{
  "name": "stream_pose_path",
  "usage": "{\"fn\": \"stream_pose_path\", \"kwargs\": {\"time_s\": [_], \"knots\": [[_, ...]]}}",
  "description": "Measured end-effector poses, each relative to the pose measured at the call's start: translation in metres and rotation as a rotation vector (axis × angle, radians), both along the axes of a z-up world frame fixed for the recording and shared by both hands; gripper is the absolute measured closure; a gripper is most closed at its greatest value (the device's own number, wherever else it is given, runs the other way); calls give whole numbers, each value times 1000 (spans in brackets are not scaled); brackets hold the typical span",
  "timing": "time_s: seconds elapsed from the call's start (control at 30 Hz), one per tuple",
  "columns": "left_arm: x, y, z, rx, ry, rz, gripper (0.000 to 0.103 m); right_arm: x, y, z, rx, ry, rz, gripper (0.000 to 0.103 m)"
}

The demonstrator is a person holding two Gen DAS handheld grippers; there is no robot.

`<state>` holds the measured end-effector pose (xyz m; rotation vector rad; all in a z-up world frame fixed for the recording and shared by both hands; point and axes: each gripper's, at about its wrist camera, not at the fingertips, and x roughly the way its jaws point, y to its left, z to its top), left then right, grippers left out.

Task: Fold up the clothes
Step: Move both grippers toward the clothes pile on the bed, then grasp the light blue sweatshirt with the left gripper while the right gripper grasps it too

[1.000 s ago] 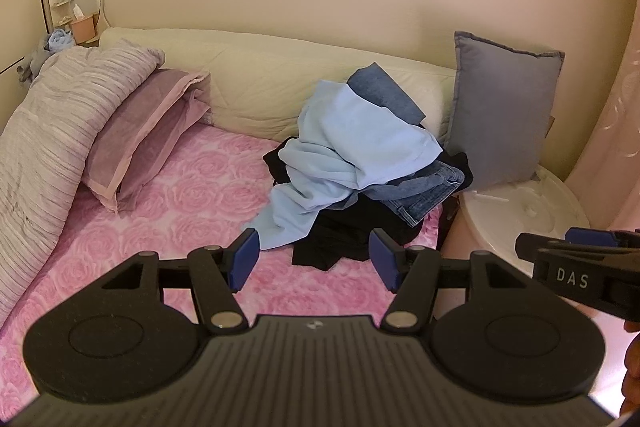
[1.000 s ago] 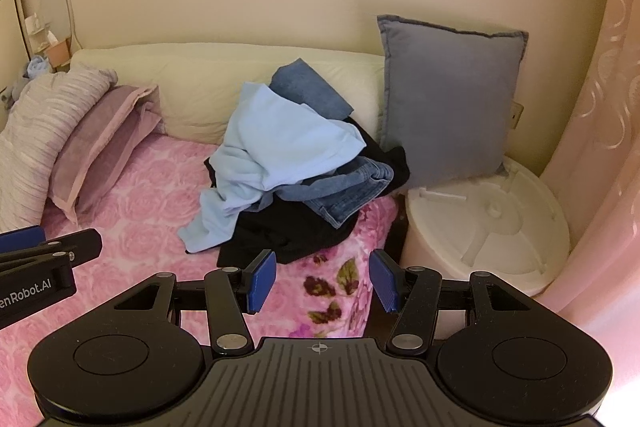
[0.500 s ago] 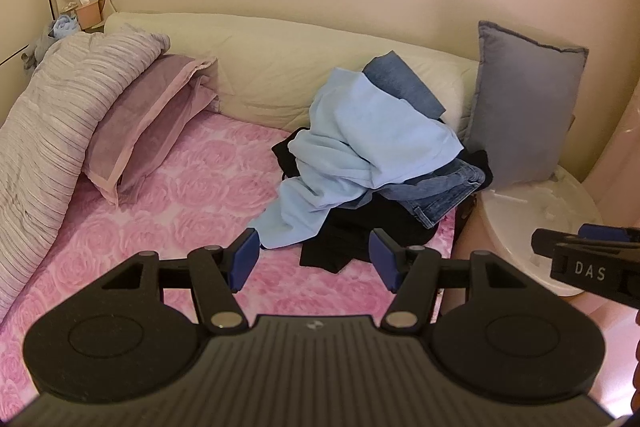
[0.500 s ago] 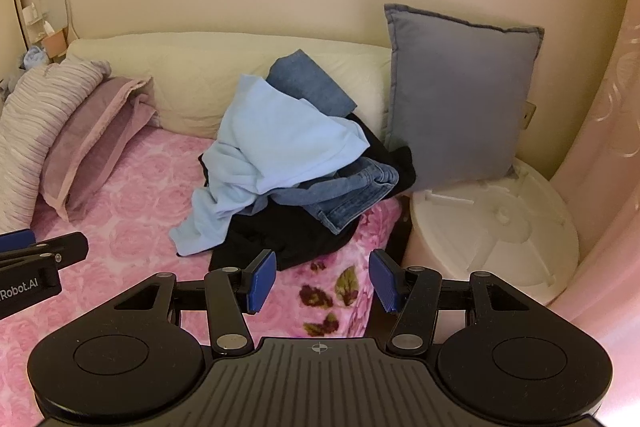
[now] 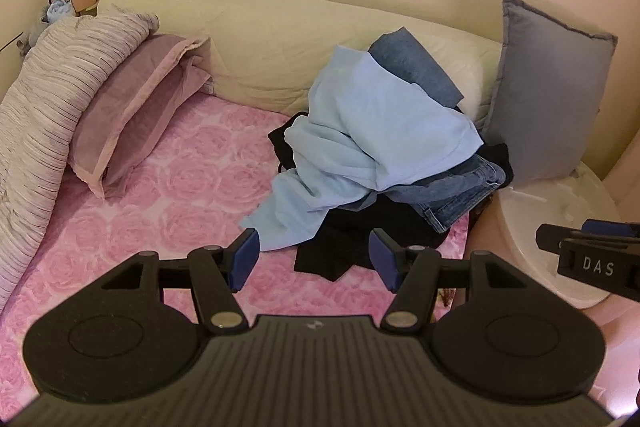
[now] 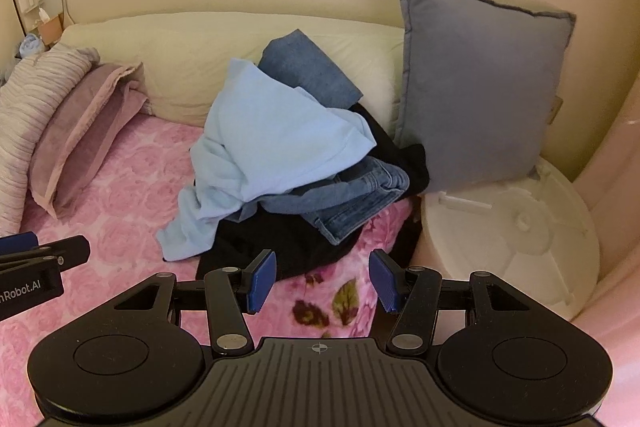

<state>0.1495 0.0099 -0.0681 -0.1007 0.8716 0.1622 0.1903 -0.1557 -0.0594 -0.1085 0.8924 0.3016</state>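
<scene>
Both claws (image 5: 314,259) (image 6: 322,281) wide (flowered blanket (image 6: 336,301) right-view only)

top garment (image 6: 276,139): light blue | jeans (image 6: 356,195): denim blue | bedsheet (image 5: 172,203): pink rose pattern | cushion (image 6: 480,83): grey-blue

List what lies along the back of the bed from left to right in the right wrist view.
Striped grey quilt → mauve pillow → light blue shirt atop the clothes pile → grey-blue square cushion → round white plastic tub.
</scene>
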Motion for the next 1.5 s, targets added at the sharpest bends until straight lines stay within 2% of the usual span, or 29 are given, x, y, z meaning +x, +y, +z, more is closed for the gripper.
{"fn": "stream_pose_path", "kwargs": {"time_s": [0.47,0.57,0.67,0.8,0.87,1.03,1.3,1.5], "knots": [[83,2,-39,-19,64,61,49,99,-2,-25,2,15,95,48],[100,6,-53,-44,76,81,55,121,-1,-38,-12,22,106,48],[117,12,-70,-94,83,112,55,142,-2,-55,-23,31,123,48],[146,19,-95,-159,125,124,54,173,-5,-76,10,36,141,48],[160,24,-109,-199,151,141,54,190,-3,-85,-7,53,141,48],[189,43,-143,-333,186,217,54,224,2,-104,-30,63,187,48],[226,69,-183,-455,207,298,54,256,14,-132,-63,65,261,47],[232,87,-220,-658,190,407,53,274,27,-151,-103,31,298,47]]}}
